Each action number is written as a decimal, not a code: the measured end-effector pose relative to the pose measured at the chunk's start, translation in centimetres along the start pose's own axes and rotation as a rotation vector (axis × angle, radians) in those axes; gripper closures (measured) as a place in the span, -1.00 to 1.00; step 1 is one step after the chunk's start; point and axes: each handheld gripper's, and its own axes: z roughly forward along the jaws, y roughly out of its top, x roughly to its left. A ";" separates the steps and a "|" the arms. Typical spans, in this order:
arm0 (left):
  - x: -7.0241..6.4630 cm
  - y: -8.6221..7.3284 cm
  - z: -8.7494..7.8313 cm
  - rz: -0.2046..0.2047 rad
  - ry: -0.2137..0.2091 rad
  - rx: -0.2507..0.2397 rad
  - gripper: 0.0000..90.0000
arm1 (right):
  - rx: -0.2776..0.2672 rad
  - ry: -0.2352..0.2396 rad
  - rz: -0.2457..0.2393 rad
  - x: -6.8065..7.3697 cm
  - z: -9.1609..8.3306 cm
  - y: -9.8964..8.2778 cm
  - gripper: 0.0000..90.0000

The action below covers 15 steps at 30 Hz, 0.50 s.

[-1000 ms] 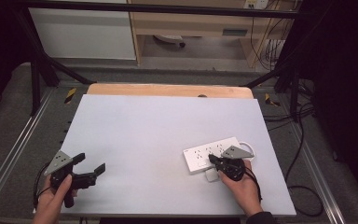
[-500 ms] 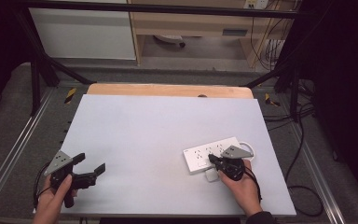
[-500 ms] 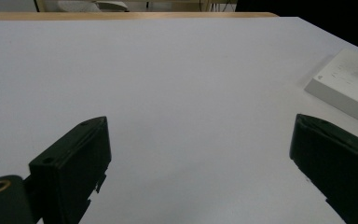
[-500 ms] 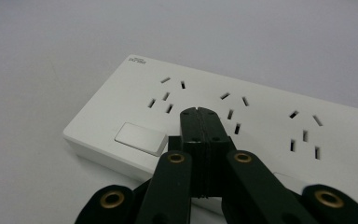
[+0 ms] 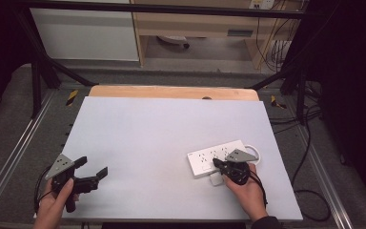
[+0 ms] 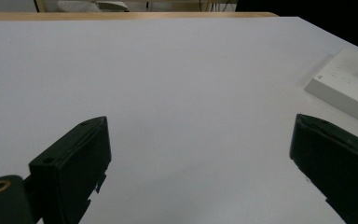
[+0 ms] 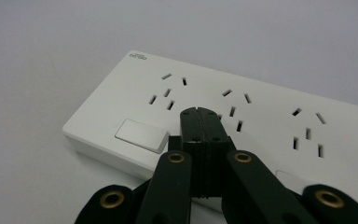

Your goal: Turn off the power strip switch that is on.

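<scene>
White power strip (image 5: 218, 158) flat on table (image 5: 147, 133)

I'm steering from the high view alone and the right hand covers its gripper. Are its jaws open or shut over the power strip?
Observer: Shut. In the right gripper view the right gripper has its jaws pressed together, above the power strip, holding nothing.
Operator: What lies just beside the tips?
Observer: A flat grey rocker switch on the strip's top face, left of the tips in that view.
Operator: And the left gripper, anything between its jaws?
Observer: No. The left gripper stands wide open over the bare white table.
</scene>
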 end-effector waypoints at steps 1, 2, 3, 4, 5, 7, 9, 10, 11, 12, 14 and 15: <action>0.0 0.0 0.0 0.001 0.000 0.000 -0.89 | 0.000 0.000 -0.004 0.0 0.0 0.0 1.00; 0.0 0.0 0.0 0.001 0.000 0.000 -0.89 | 0.000 0.001 0.001 0.0 0.0 0.0 1.00; 0.0 0.0 0.0 0.001 0.000 0.001 -0.89 | 0.001 0.000 0.000 0.0 0.0 0.0 1.00; 0.0 0.0 0.0 0.001 0.000 0.001 -0.89 | 0.002 0.000 0.000 0.0 0.0 0.0 1.00; 0.0 0.0 0.0 0.001 0.000 0.000 -0.89 | 0.001 -0.001 0.000 0.0 0.0 0.0 1.00; 0.0 0.0 0.0 0.001 -0.001 0.000 -0.89 | 0.000 -0.001 0.000 0.0 0.0 0.0 1.00; 0.0 0.0 0.0 0.002 -0.001 0.001 -0.89 | 0.000 -0.002 0.001 0.0 0.0 0.0 1.00; 0.0 0.0 0.0 0.000 -0.001 0.000 -0.89 | 0.000 -0.002 0.001 0.0 0.0 0.0 1.00; 0.0 0.0 0.0 0.000 0.000 0.000 -0.89 | 0.000 -0.002 0.001 0.0 0.0 0.0 1.00; 0.0 0.0 0.0 0.000 -0.001 0.000 -0.89 | 0.000 -0.002 0.001 0.0 0.0 0.0 1.00; 0.0 0.0 0.0 -0.001 -0.001 0.000 -0.89 | 0.002 -0.002 0.000 0.0 0.0 0.0 1.00; 0.0 0.0 0.0 -0.001 -0.001 0.000 -0.89 | 0.001 -0.002 0.001 0.0 0.0 0.0 1.00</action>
